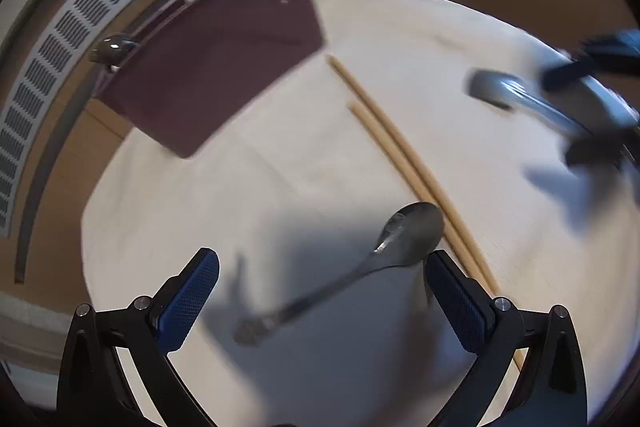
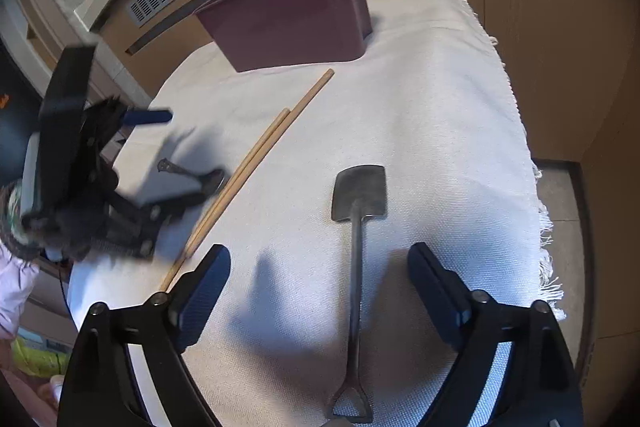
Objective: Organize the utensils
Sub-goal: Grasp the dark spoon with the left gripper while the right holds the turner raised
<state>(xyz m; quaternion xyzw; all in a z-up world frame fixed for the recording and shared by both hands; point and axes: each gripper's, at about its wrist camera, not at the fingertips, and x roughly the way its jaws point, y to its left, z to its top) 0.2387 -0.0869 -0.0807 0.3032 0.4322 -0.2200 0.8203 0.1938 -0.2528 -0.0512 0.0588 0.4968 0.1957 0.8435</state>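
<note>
Left hand-held gripper (image 1: pixel 322 293): jaws wide apart, holding nothing, hovering over the dark spoon (image 1: pixel 384 247).
Right hand-held gripper (image 2: pixel 318 287): jaws wide apart, holding nothing, straddling the handle of the shovel-shaped spoon (image 2: pixel 357 227).
Dark spoon: flat on the white cloth (image 1: pixel 248 163), bowl touching the chopsticks (image 1: pixel 400 155).
Chopsticks: side by side on the cloth, between the two spoons.
Maroon bin (image 2: pixel 292 23): at the cloth's far edge, utensil ends sticking out above its rim.

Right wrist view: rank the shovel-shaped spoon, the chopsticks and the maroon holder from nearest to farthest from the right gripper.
1. Shovel-shaped spoon: its handle runs between the open fingers of the right gripper.
2. Chopsticks: left of the spoon, angled toward the holder.
3. Maroon holder: far end of the cloth.
</note>
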